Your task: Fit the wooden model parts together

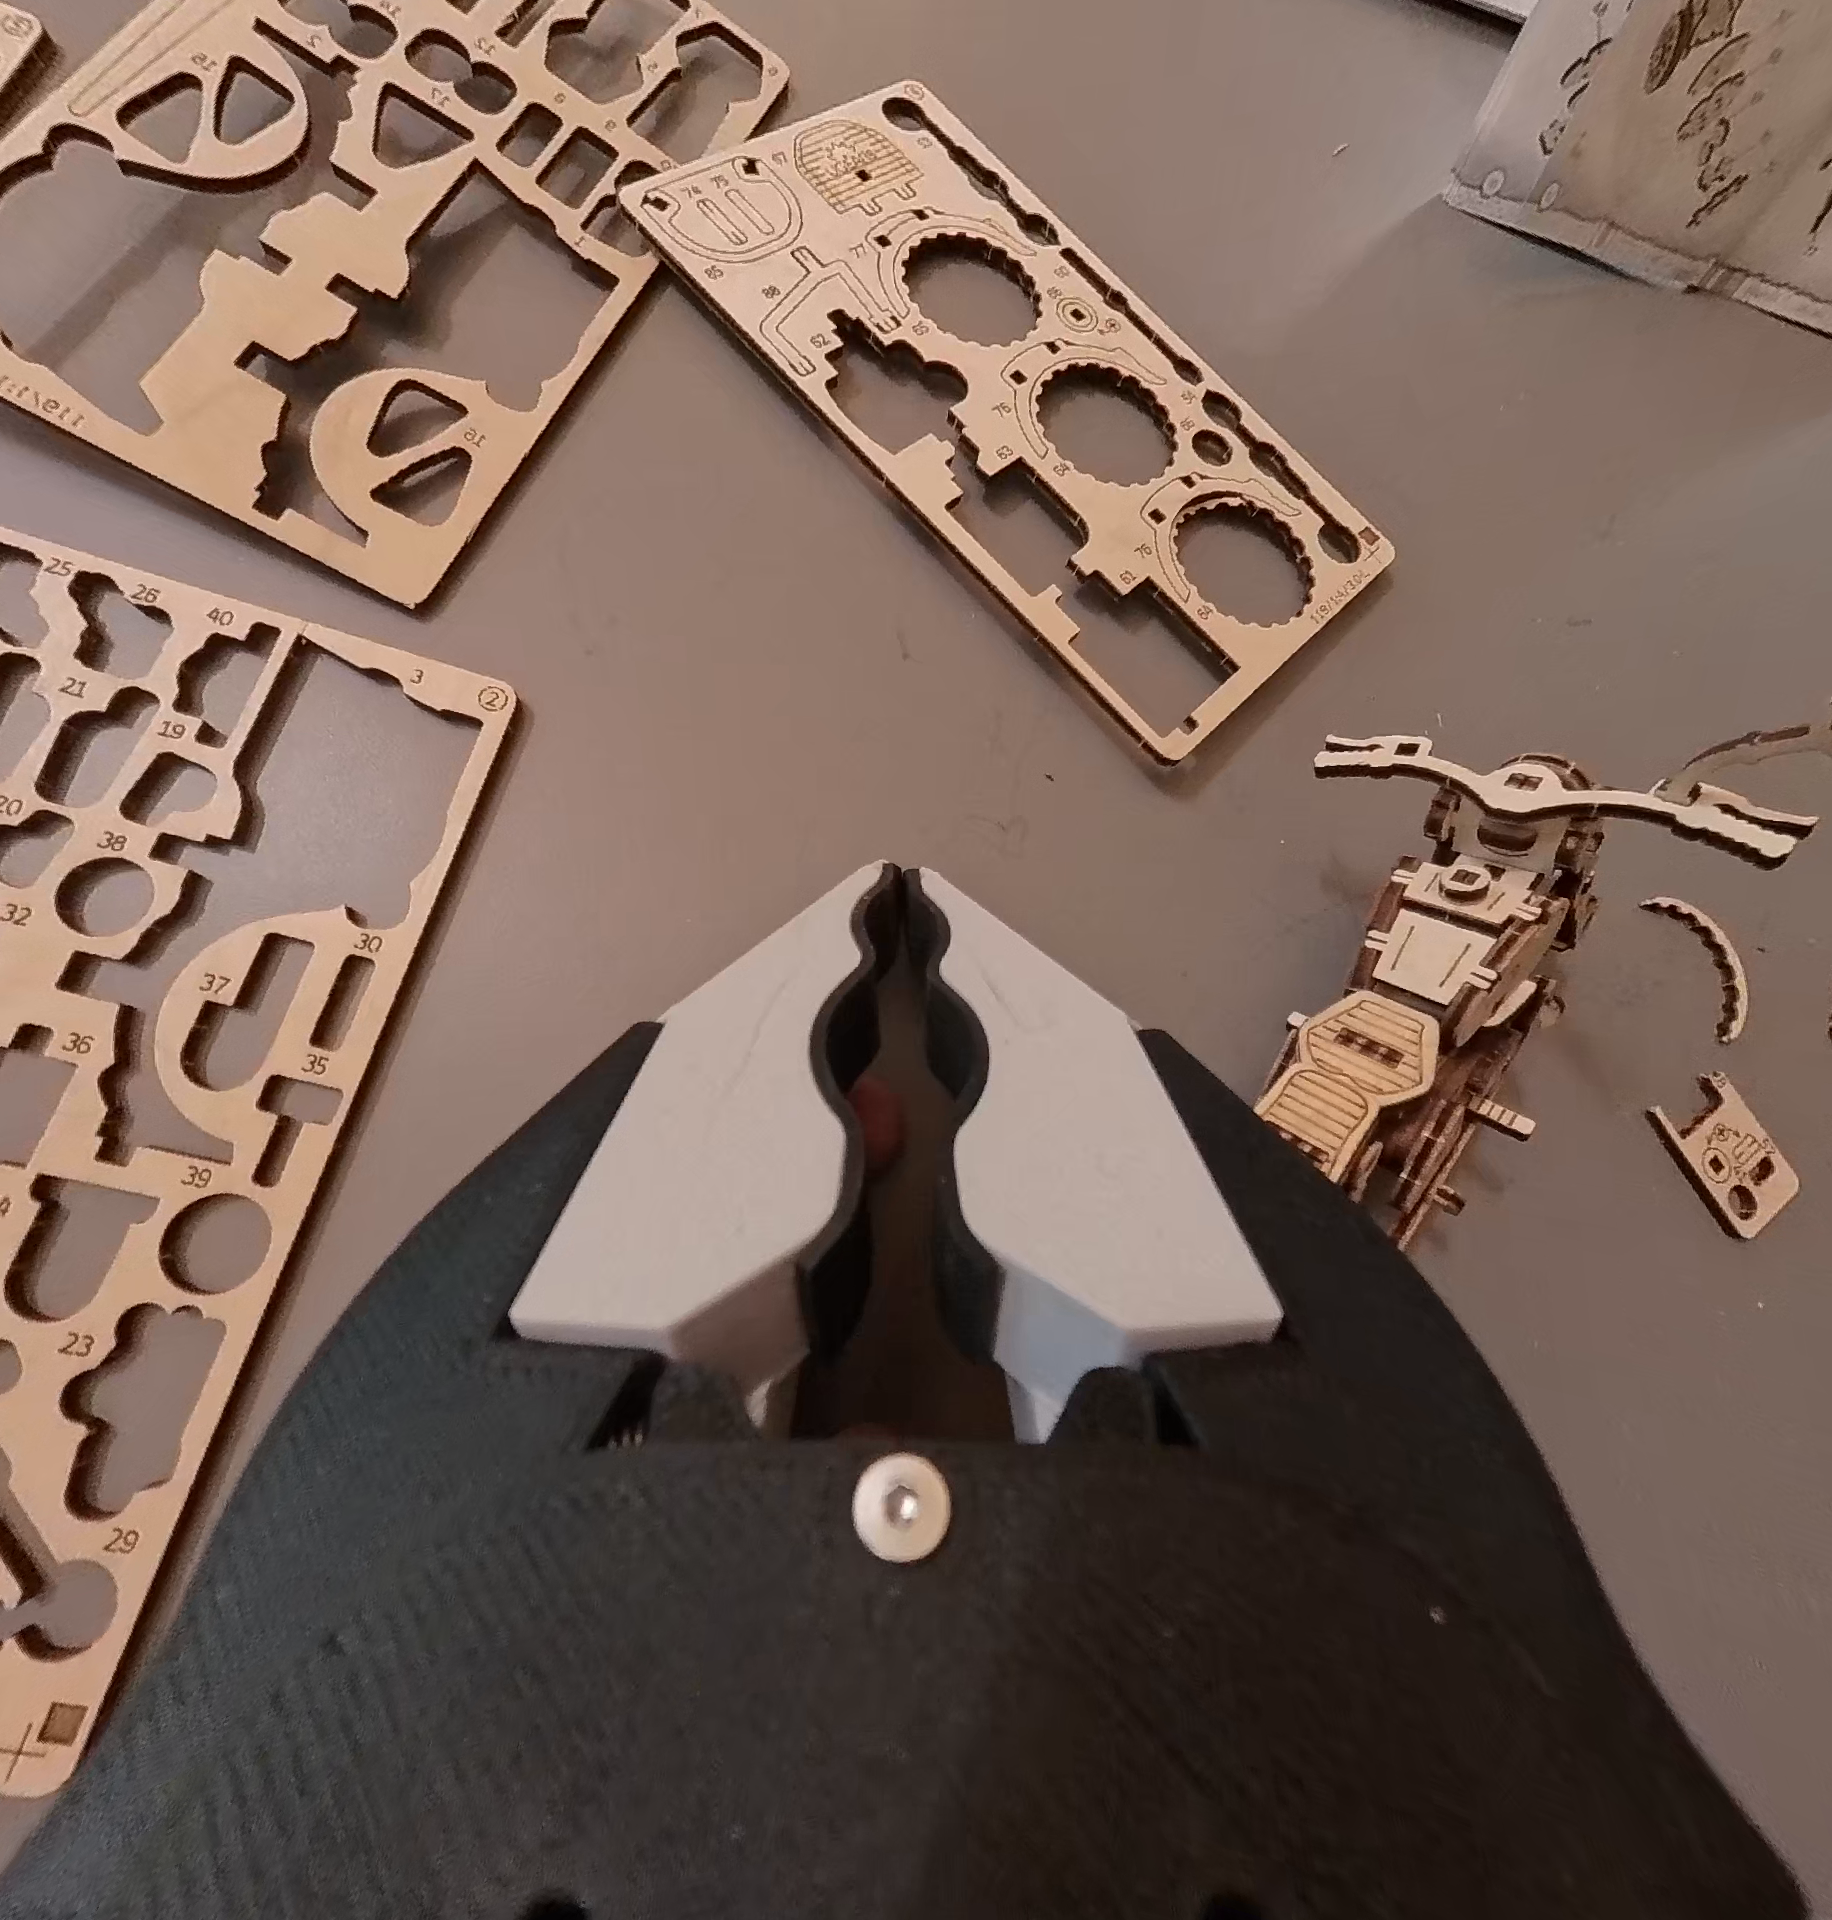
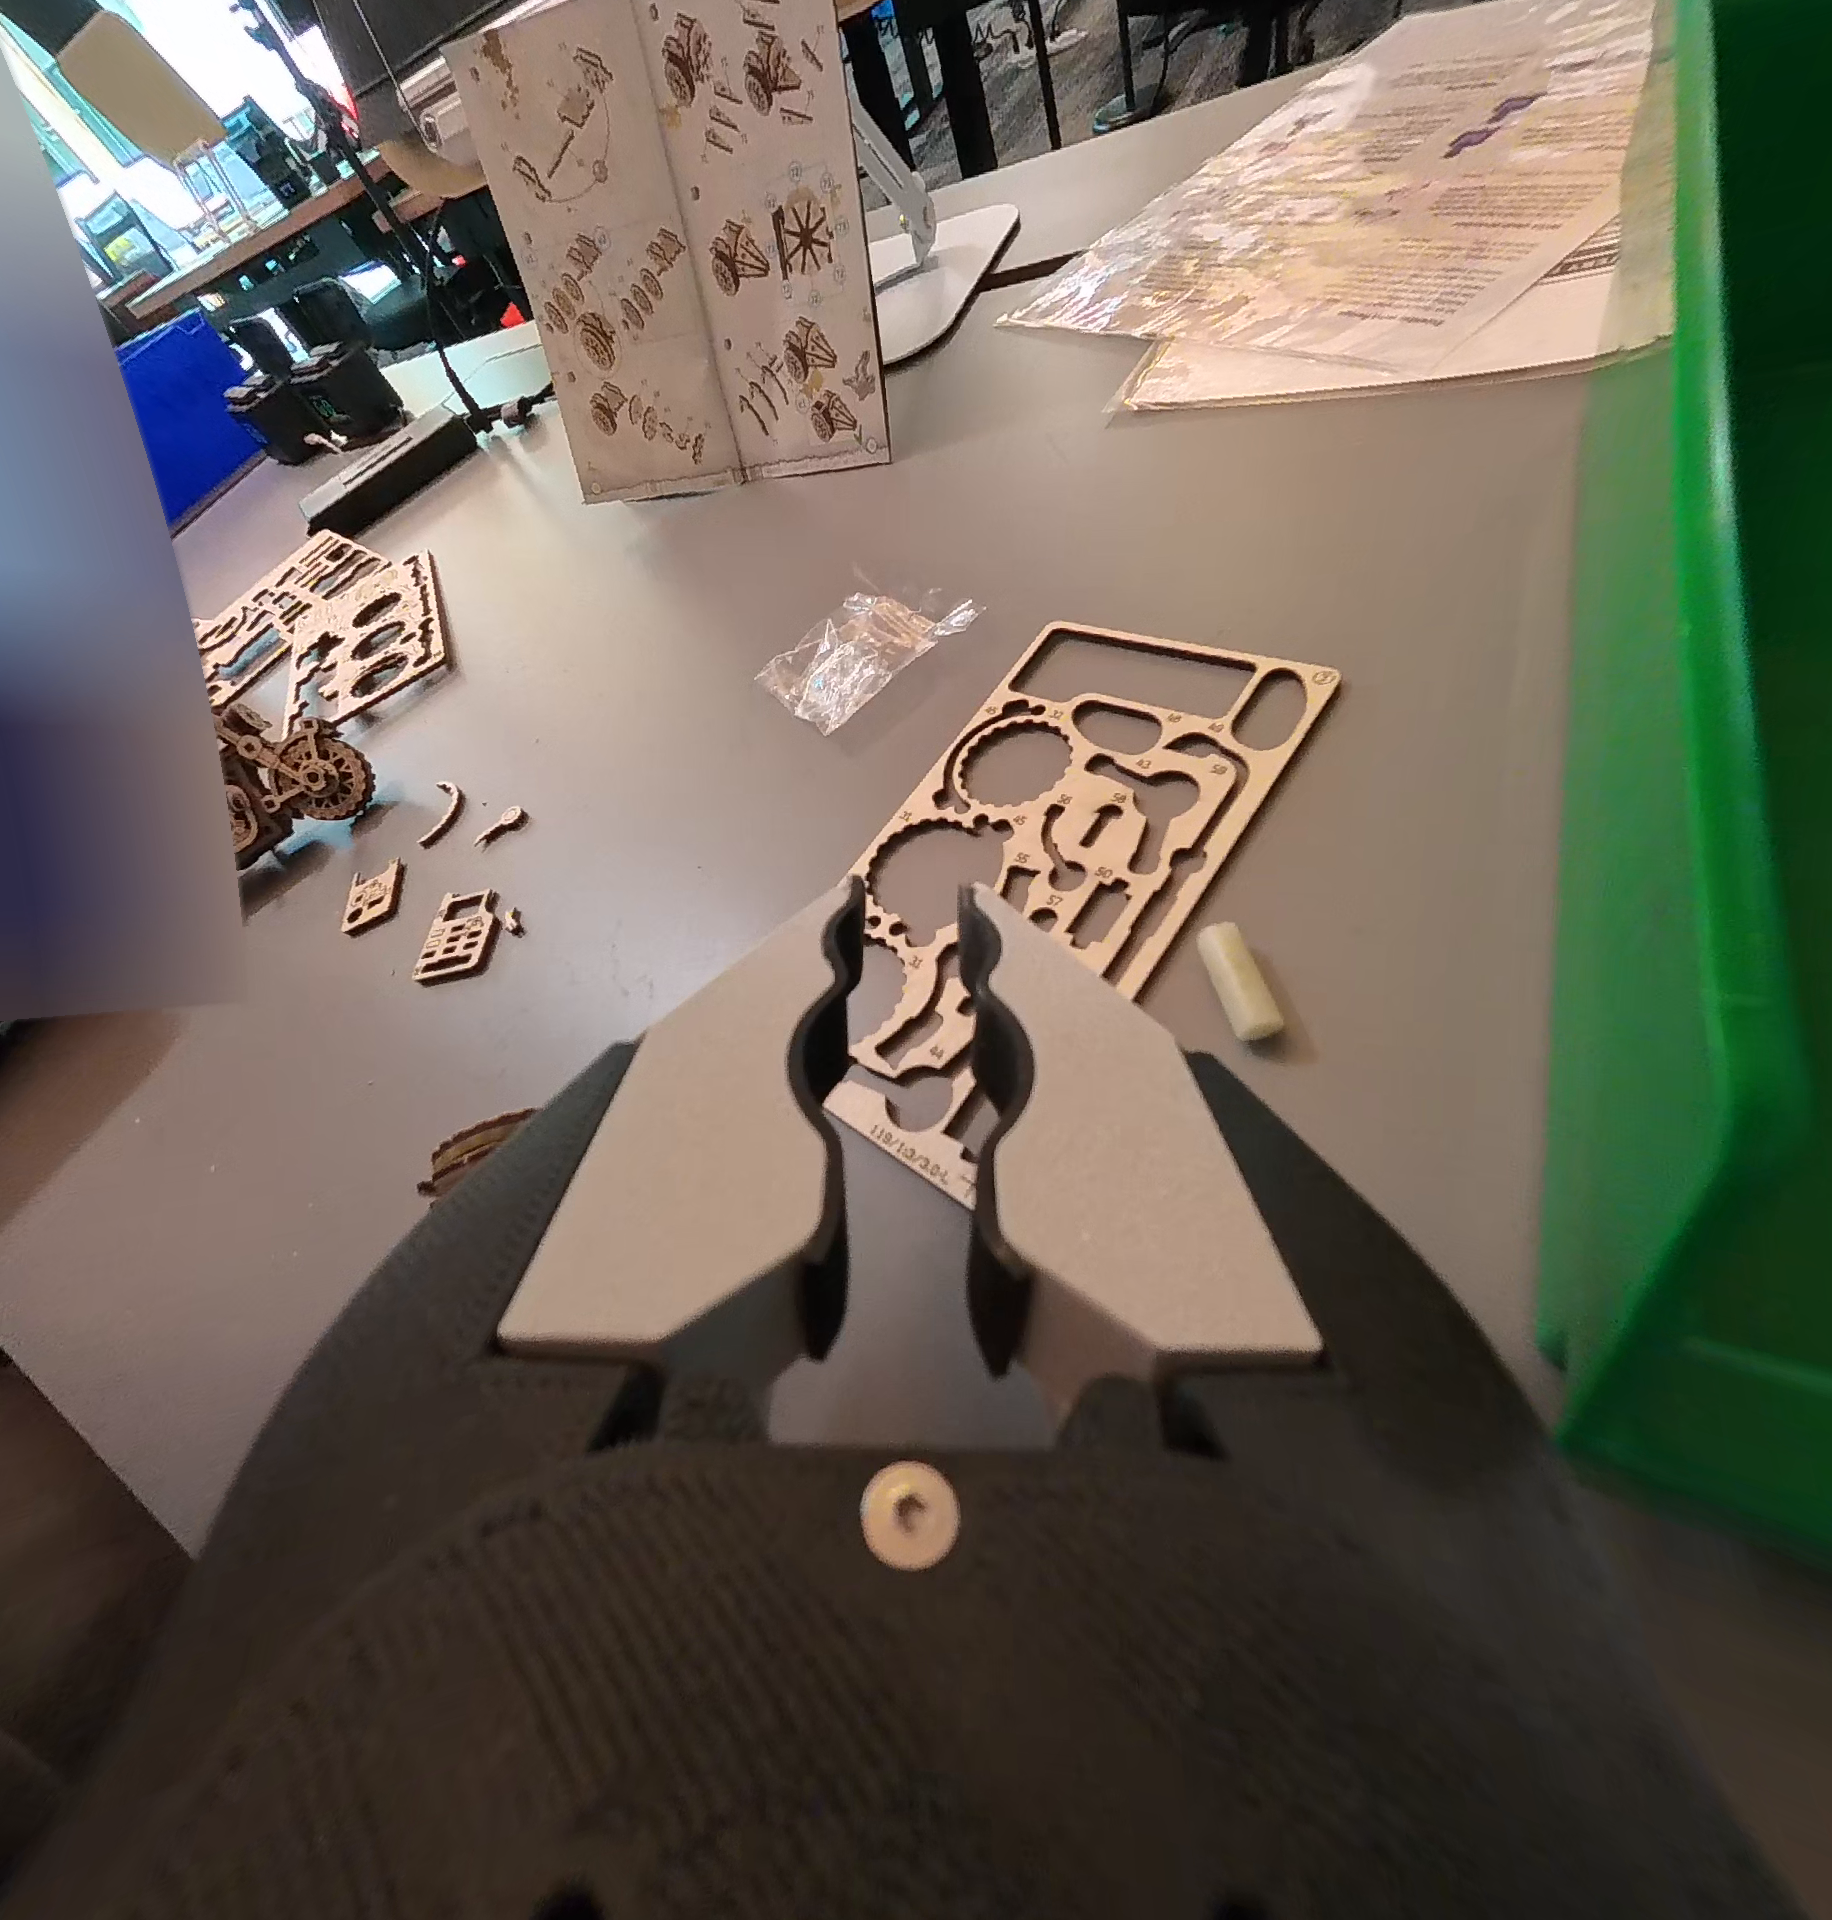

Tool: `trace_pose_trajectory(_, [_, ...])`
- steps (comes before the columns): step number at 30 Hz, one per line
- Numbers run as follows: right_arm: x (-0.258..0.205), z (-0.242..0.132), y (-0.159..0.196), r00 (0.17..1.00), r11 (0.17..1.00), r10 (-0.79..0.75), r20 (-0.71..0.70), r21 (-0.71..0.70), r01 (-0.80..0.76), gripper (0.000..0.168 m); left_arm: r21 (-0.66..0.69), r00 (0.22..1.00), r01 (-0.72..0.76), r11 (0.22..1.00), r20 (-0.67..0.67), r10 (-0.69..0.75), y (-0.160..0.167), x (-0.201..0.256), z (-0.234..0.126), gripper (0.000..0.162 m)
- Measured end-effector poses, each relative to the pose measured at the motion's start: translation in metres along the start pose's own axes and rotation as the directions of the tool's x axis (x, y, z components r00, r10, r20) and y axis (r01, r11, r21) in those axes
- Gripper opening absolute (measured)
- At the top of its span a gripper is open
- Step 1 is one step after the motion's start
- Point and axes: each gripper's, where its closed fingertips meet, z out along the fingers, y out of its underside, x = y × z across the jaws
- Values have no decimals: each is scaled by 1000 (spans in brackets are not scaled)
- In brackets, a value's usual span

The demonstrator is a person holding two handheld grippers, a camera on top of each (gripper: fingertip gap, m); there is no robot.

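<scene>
A partly built wooden motorcycle model point(image 1: 1452, 997) stands on the grey table to the right of my left gripper point(image 1: 904, 871). That gripper is shut, with its tips touching above bare table; something dark reddish shows deep between its fingers. Loose parts lie right of the model: a curved toothed piece point(image 1: 1712, 961) and a small plate point(image 1: 1722, 1164). In the right wrist view the model point(image 2: 288, 790) is far left, with small parts point(image 2: 458, 935) beside it. My right gripper point(image 2: 912, 891) is open and empty above a punched wooden sheet point(image 2: 1130, 790).
Three punched wooden sheets point(image 1: 1005, 416) point(image 1: 299, 260) point(image 1: 164, 935) lie left of and beyond the left gripper. An instruction booklet point(image 2: 714, 239) stands upright at the back. A green bin point(image 2: 1743, 727) is close on the right. A pale wax stick point(image 2: 1242, 982) and a plastic bag point(image 2: 860, 655) lie nearby. One gripper's finger ends stand about 45 cm off the other's. My right tips are about 25 cm from the small plate point(image 1: 1722, 1164), my left tips only 20 cm. My right wrist view point(image 2: 353, 896) looks at it from another angle. My right tips are about 25 cm from the curved toothed piece point(image 1: 1712, 961), my left tips only 20 cm. Seen from the right wrist view point(image 2: 445, 809) as well.
</scene>
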Motion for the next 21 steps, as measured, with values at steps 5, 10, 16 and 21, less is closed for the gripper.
trace_pose_trajectory(5, [0,0,0,1000,1000,0,3,1,0,16,0,1000,1,1000,-1,-1,0,0,0,0])
trace_pose_trajectory(10, [-5,-1,0,1000,1000,-2,23,5,2,15,1,1000,4,1000,-8,-4,0,1,0,0])
trace_pose_trajectory(16, [-21,-9,-8,993,991,-113,45,75,110,12,48,997,65,997,-53,-62,-3,-1,-7,1])
trace_pose_trajectory(21, [-48,-27,-21,969,954,-245,40,190,234,10,212,999,27,977,-48,-17,-18,-1,-30,6])
